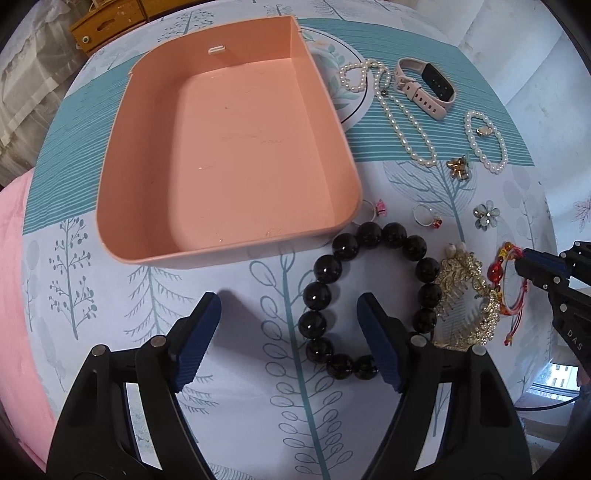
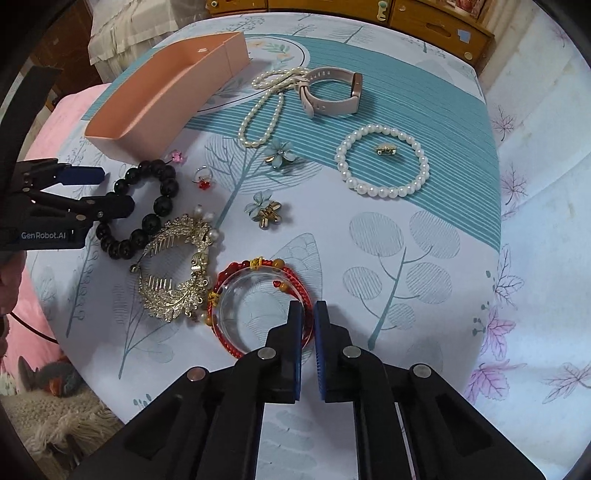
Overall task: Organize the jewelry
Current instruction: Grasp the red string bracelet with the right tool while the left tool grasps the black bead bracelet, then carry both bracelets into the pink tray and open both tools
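Home, likely a bedroom or living room. Round worktop (image 2: 424,369) under a household tablecloth (image 1: 122,291) printed with trees and leaves, teal striped band at the far side. Wooden drawer unit (image 2: 424,22) with small knobs stands far behind it. Lacy pale curtain (image 1: 22,85) at far left. Pink blanket (image 2: 33,295) to the left of the worktop, shaggy rug (image 2: 62,421) on the floor at near left. Personal jewelry and a pink watch (image 2: 328,92) lie scattered on the cloth beside a pink box (image 1: 229,147).

Glossy black beads (image 1: 325,269), matt pink plastic tray (image 1: 229,147), printed cloth (image 1: 258,424).
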